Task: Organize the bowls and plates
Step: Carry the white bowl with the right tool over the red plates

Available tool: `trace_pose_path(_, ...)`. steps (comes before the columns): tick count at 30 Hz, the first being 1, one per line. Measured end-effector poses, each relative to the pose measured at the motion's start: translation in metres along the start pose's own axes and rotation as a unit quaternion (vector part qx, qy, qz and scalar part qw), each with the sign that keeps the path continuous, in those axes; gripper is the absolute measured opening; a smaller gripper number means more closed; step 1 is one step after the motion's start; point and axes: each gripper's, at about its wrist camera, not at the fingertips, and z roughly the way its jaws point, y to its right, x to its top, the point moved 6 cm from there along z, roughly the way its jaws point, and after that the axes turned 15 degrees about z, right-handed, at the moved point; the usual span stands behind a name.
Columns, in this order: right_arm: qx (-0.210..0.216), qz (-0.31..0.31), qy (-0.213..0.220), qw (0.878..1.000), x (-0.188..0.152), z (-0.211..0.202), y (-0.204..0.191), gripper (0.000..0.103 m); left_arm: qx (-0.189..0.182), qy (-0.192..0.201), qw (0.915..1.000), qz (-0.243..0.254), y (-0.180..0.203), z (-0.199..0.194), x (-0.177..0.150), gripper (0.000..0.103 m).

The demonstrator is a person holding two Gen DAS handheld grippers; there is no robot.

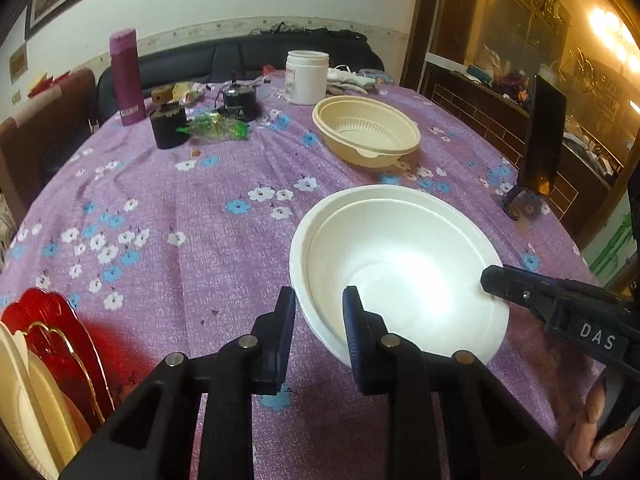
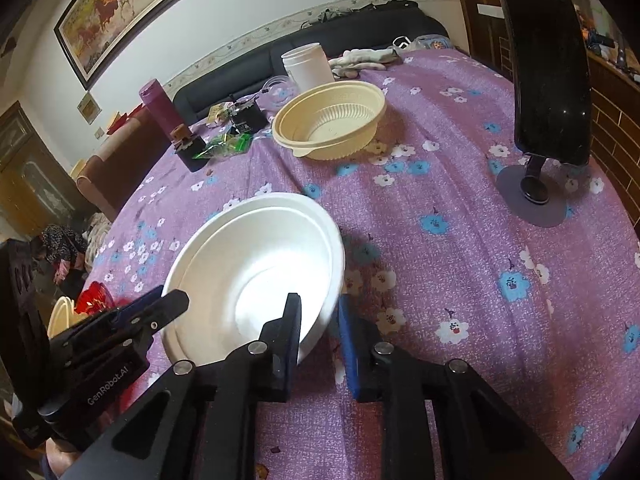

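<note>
**Both claws at the white bowl's rim**

On the counter (image 1: 168,200), under its purple flowered cloth, your white bowl (image 1: 400,264) sits near the front edge, with a second white rim showing just inside the outer one, so it looks like two nested bowls. Your left claw (image 1: 318,320) is spread, its fingers straddling the near rim: one finger outside, one over the inside wall. Your right claw (image 2: 319,332) is likewise released, straddling the opposite rim with one finger inside the bowl and one outside over the cloth. Whether either finger touches the rim cannot be told.

Farther back stands a cream ribbed bowl (image 1: 366,130), well apart from the white one. At your left, a red plate (image 1: 60,332) and cream plates (image 1: 28,400) stand on edge together. A phone on a stand (image 2: 548,92) sits to the right.
</note>
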Motion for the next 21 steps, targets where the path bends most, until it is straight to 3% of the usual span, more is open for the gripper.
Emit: trace_pose_path(21,0.002,-0.012,0.010,1.000,-0.011,-0.009,-0.008,0.020,0.028,0.017,0.9994,0.011,0.001,-0.018,-0.004,0.024)
